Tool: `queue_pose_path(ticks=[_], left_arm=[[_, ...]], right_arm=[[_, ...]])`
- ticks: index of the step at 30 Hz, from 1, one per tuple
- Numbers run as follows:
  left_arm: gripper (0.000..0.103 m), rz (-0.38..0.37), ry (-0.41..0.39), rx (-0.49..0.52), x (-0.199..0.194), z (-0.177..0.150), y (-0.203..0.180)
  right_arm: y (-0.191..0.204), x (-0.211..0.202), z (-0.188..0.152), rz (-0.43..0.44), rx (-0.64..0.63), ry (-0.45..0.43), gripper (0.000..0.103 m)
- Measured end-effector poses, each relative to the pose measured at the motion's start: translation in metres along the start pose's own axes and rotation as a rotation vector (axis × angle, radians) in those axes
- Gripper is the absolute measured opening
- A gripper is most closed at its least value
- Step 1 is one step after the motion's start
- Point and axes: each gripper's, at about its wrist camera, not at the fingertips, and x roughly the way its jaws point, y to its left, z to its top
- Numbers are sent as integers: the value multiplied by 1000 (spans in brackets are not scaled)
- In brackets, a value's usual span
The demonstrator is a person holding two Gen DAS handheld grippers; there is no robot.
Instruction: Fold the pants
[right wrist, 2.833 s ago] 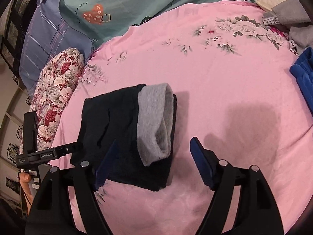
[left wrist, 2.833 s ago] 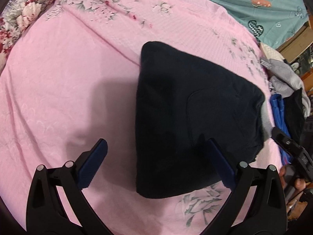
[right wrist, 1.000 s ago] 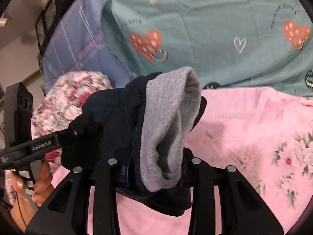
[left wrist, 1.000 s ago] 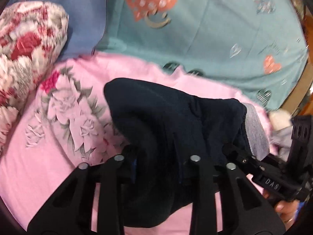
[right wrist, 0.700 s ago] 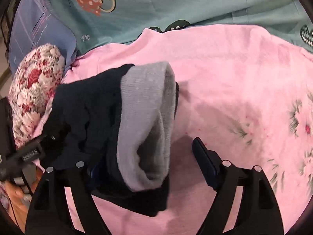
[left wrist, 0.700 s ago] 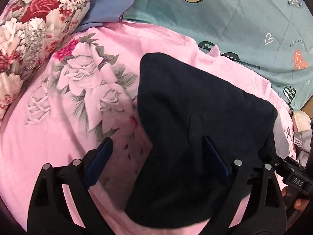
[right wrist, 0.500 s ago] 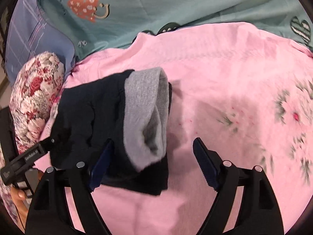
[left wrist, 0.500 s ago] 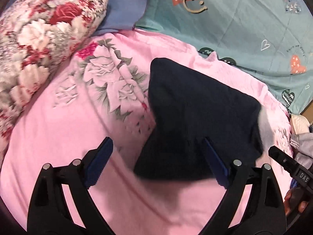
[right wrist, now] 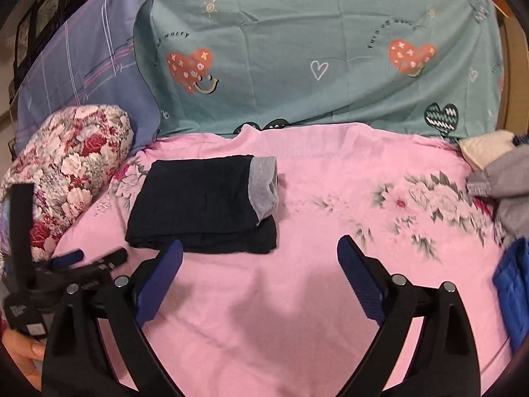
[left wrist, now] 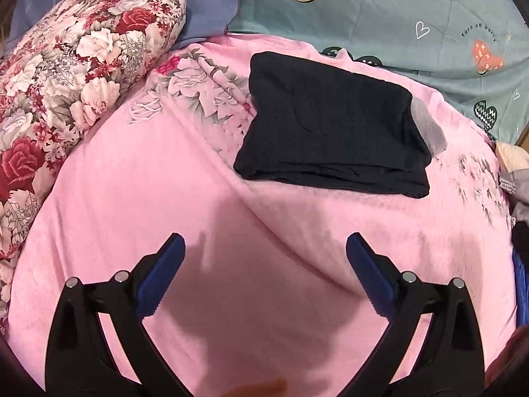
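Folded pants (right wrist: 201,205) near the bed's (right wrist: 330,172) far-left corner, probably soft, limp; pinch stacked edge; left gripper (left wrist: 264,268) and right gripper (right wrist: 259,266) gape empty.

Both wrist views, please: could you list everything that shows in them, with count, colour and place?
pants: one pair, black with a grey band, folded flat on the sheet, far left of centre
sheet: one, pink with flower prints, spread under everything
pillow: one, red and white floral, far left
plaid cloth: one, blue-purple, behind the pillow
quilt: one, teal with hearts, along the back
grey garment: one, right edge
cream cloth: one, far right, behind the grey garment
blue garment: one, near right edge
left tongs: black with blue pads, open, empty, over bare sheet
right tongs: black with blue pads, open, empty, short of the pants
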Motion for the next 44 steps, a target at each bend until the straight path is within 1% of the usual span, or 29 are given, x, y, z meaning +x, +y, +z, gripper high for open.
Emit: queue_pose_path(ticks=[1,3,5,6,8,10,11,14,17,19,22,25,28,34,36,40,44], left_arm=[[99,22,-17,6,-2,-1,-1],[99,110,-53,27,-6,-3,-6],[99,103,-70,46,-10,-4,-9],[99,96,-66,54,-10,-4,-10],[99,91,-52,66,-7,-7,-13],[99,128,-39,87,-3,-10,-17],[99,132,-31,102,0,-12,-19],[99,103,-8,97,3,-13,-19],[99,86,-15,94,2,-14,-19],[100,80,-31,94,-1,-14,-19],[101,65,-42,86,-5,-14,-18],[101,39,-24,78,-3,-14,-18],[101,27,-11,80,-2,-16,-20],[101,35,-39,95,-5,-17,-23],[101,32,-36,93,-5,-16,-23],[101,55,-27,82,-2,-15,-21],[101,55,-12,72,1,-15,-19]], right_arm=[[-3,-2,-9,10,26,-9,95],[-3,3,-16,15,57,5,95],[-2,14,-21,27,41,57,95],[1,17,-22,25,21,62,95],[4,16,-23,1,-17,37,95],[5,14,-24,-2,-26,21,95],[6,15,-26,8,-24,26,95],[4,19,-30,37,1,51,95],[2,18,-31,55,24,56,95],[2,17,-31,39,27,49,95],[1,17,-32,44,39,52,95],[2,17,-33,50,47,64,95],[3,16,-33,32,36,53,95],[2,15,-33,23,37,45,95],[2,16,-33,18,37,45,95],[0,18,-33,18,47,52,95],[-1,19,-32,17,46,55,95]])
